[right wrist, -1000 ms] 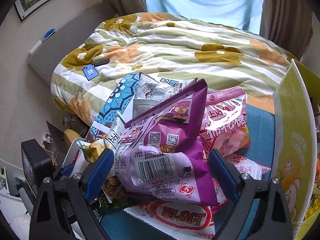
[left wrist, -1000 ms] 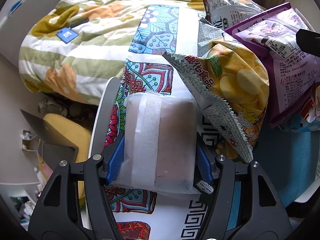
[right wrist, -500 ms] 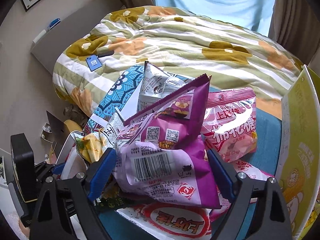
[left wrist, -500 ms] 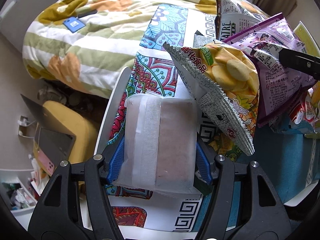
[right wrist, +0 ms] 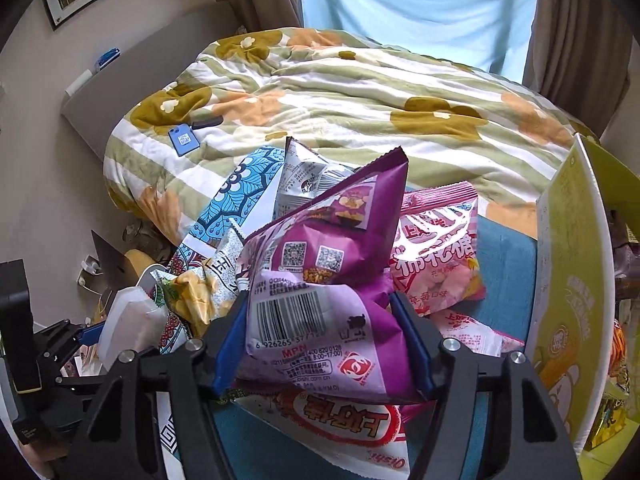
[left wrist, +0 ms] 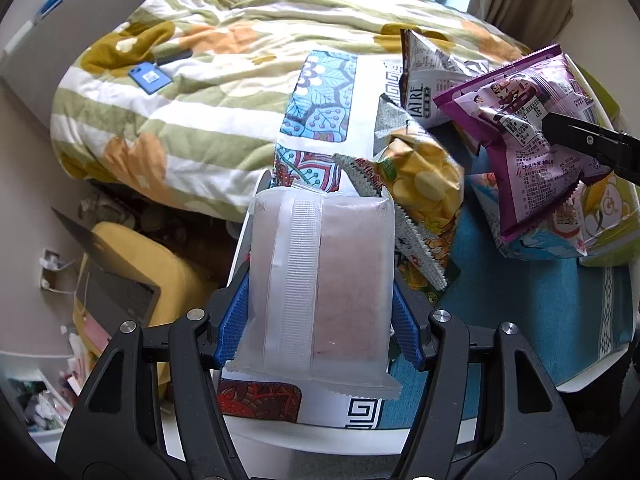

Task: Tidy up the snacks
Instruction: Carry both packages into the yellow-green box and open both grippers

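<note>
One bed, widest thing in both views, under one quilt (right wrist: pixel 360 92) striped green and white with mustard and orange flowers. One blue phone (right wrist: pixel 184 141) lying flat on the quilt near its left edge. One table (left wrist: pixel 532 312) just beside the bed, teal-topped with a white rim, part covered by one patterned cloth (left wrist: pixel 320 92) of blue, red and white panels. One tall yellow-green carton (right wrist: pixel 568 300) standing upright at the table's right side.

Snacks, counted from the right wrist view — seven bags in sight. Heaped on the table: one pink marshmallow bag (right wrist: pixel 440 256), one white-and-red bag (right wrist: pixel 344 420) at the bottom, one yellow chip bag (left wrist: pixel 420 184), one grey-white bag (right wrist: pixel 308 176) standing behind, and one more white-and-red pack (right wrist: pixel 472 330), partly hidden. One purple bag (right wrist: pixel 320 280) on top of the heap, pinched at its lower part by the right gripper (right wrist: pixel 324 344), whose jaws have just been closing and now press both sides of it. One pale frosted packet (left wrist: pixel 320 292) with a ribbed seam down its back, clamped upright across its width in the left gripper (left wrist: pixel 320 328) — raised above the table's near-left corner, clear of the heap.
</note>
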Available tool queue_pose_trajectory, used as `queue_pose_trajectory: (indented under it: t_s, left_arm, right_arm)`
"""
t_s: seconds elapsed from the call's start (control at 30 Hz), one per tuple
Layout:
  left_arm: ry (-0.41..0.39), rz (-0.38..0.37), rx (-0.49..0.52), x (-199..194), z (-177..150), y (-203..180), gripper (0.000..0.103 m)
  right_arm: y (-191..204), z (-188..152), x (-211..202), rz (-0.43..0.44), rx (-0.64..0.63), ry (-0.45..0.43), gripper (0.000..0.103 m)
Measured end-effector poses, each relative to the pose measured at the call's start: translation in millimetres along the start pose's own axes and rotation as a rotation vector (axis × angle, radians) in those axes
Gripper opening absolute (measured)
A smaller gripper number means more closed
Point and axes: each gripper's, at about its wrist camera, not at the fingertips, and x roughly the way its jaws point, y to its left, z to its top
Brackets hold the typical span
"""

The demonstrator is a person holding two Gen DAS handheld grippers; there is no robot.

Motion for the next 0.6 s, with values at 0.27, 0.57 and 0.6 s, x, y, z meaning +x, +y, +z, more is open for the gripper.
queue_pose_trajectory:
  t_s: [0.27, 0.57, 0.6]
  left_arm:
    - [-0.095, -0.045, 0.071, -49.7, 15.5, -9.1, 0.06]
    - [-0.238, -0.139, 0.229, -107.9, 53.0, -53.9, 0.06]
    - [-0.254, -0.149, 0.245, -114.5, 57.3, -62.1, 0.06]
  right_arm:
    - [-0.4, -3.7, -47.0, -0.041, 0.079, -0.088, 0.063]
    - [-11.6, -16.6, -116.7, -0.129, 0.193, -0.215, 0.063]
    - [-15.7, -19.6, -126.2, -0.138, 0.208, -0.231, 0.063]
